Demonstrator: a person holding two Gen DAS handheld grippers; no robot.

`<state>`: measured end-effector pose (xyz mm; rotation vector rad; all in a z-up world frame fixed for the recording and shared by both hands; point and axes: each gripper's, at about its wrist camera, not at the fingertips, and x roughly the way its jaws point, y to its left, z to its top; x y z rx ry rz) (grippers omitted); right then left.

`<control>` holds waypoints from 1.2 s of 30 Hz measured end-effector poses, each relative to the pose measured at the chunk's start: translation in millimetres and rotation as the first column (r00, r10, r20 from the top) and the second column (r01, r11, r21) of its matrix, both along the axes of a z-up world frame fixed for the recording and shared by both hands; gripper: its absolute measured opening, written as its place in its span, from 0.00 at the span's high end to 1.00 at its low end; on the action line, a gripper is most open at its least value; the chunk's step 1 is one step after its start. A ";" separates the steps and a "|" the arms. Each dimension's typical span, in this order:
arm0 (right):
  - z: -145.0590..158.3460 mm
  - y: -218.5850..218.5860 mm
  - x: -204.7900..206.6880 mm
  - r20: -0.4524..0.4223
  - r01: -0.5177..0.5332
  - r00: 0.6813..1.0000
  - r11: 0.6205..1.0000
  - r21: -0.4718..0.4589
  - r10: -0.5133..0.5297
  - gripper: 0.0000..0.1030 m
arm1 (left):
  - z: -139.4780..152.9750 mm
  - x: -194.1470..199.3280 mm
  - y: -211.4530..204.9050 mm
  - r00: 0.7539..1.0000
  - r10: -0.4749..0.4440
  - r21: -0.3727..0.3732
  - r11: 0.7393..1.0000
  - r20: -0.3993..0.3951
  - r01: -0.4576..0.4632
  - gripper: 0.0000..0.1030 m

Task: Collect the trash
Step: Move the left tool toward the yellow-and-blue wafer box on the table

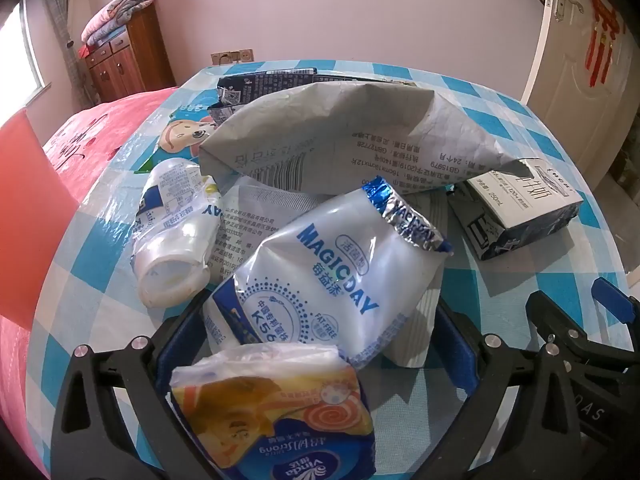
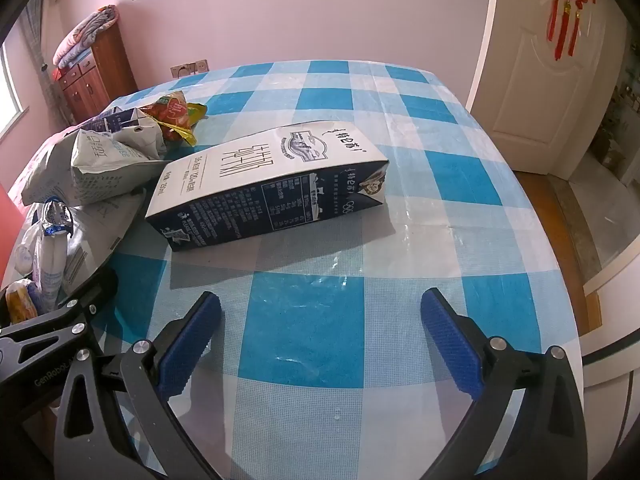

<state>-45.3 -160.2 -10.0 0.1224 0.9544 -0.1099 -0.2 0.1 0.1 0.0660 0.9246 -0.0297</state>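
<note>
In the left wrist view my left gripper (image 1: 320,328) is open with a crushed white Magic Day bottle (image 1: 332,276) lying between its fingers and a tissue packet (image 1: 276,408) near its base. A second crushed bottle (image 1: 172,236) lies to the left, a grey paper bag (image 1: 332,136) behind, a milk carton (image 1: 520,208) to the right. In the right wrist view my right gripper (image 2: 320,316) is open and empty above the checked cloth, short of the milk carton (image 2: 272,184) lying on its side. The grey bag (image 2: 100,168) and a red snack wrapper (image 2: 176,114) sit at left.
The table (image 2: 360,320) has a blue and white checked cloth; its right edge drops to the floor by a white door (image 2: 540,80). A red bed (image 1: 48,184) lies left of the table. A wooden cabinet (image 1: 124,60) stands by the wall.
</note>
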 end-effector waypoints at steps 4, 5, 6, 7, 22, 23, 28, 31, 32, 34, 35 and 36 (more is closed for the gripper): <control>0.1 0.9 -3.7 -0.002 -0.007 1.000 1.000 0.000 0.007 0.04 | 0.7 -1.1 -0.1 1.000 0.003 0.000 1.000 -0.001 -0.003 0.04; 0.2 1.2 -5.3 -0.006 -0.008 1.000 1.000 0.000 0.008 0.04 | 1.0 -2.4 0.2 1.000 0.004 0.000 1.000 -0.001 -0.004 0.04; 0.2 1.3 -7.2 -0.008 -0.011 1.000 1.000 0.000 0.011 0.04 | 0.0 -9.2 2.4 1.000 -0.007 -0.008 1.000 0.004 0.007 0.04; 0.3 1.6 -9.6 -0.009 -0.015 1.000 1.000 0.000 0.015 0.04 | 0.1 -11.9 3.2 1.000 -0.013 -0.008 1.000 0.004 0.013 0.04; 42.2 -11.2 -69.0 0.162 0.027 0.986 1.000 0.002 -0.027 0.04 | 46.7 -64.5 16.6 0.990 -0.028 0.005 1.000 0.139 0.027 0.04; 47.3 -10.6 -72.1 0.179 0.027 0.983 1.000 0.001 -0.026 0.04 | 50.0 -67.1 18.3 0.989 -0.023 0.005 1.000 0.147 0.022 0.04; 83.2 -5.3 -91.4 0.302 0.008 0.953 1.000 -0.010 -0.005 0.04 | 72.7 -81.2 31.4 0.979 -0.014 -0.018 1.000 0.201 0.018 0.04; 104.2 0.1 -103.4 0.375 -0.001 0.927 1.000 -0.025 0.010 0.04 | 88.1 -93.4 35.3 0.968 -0.015 -0.004 1.000 0.249 0.016 0.04; 108.5 0.8 -104.8 0.389 -0.002 0.921 1.000 -0.029 0.013 0.04 | 94.2 -97.3 37.2 0.964 -0.013 -0.002 1.000 0.265 0.014 0.04; 120.4 4.7 -112.6 0.423 -0.011 0.906 0.999 -0.035 0.025 0.04 | 102.3 -104.1 39.5 0.959 -0.011 -0.008 1.000 0.283 0.014 0.04; 125.7 7.2 -117.2 0.432 -0.010 0.901 0.999 -0.039 0.025 0.04 | 107.0 -107.5 40.9 0.957 -0.009 -0.015 1.000 0.292 0.014 0.04; 130.4 9.2 -120.5 0.441 -0.009 0.897 0.999 -0.042 0.026 0.04 | 110.1 -110.3 41.7 0.955 -0.008 -0.020 1.000 0.298 0.015 0.04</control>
